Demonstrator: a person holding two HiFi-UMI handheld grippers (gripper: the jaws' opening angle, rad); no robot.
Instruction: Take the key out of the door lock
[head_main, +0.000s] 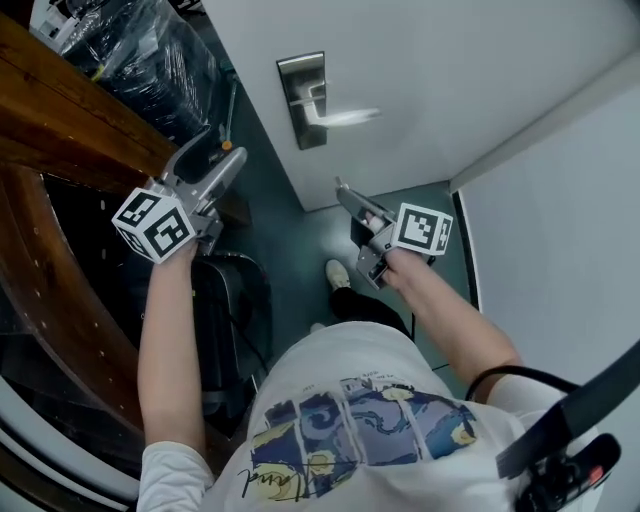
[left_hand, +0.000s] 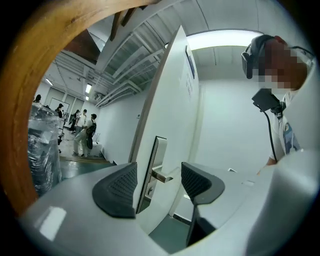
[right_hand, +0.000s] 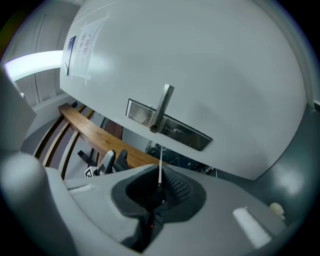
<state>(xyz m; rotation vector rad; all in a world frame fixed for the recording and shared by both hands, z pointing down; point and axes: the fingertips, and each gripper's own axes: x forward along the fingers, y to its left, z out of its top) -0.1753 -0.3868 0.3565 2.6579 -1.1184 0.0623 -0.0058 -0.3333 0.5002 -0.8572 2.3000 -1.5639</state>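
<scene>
The white door (head_main: 420, 70) carries a steel lock plate (head_main: 301, 100) with a lever handle (head_main: 342, 117). My right gripper (head_main: 341, 189) is a short way in front of the door, below the plate, and is shut on the key (right_hand: 160, 167), whose thin blade sticks out from between the pads toward the lock plate (right_hand: 170, 126). The key is clear of the plate. My left gripper (head_main: 226, 150) hangs left of the door by the wooden rail, open and empty. In the left gripper view the lock plate (left_hand: 151, 172) and handle (left_hand: 163, 176) show between the fingers (left_hand: 118, 190).
A curved wooden rail (head_main: 70, 140) runs along the left. A plastic-wrapped bundle (head_main: 150, 60) stands behind it and a black case (head_main: 225, 320) sits on the floor. A white wall (head_main: 560, 250) closes the right. Several people (left_hand: 82, 132) stand far down the hall.
</scene>
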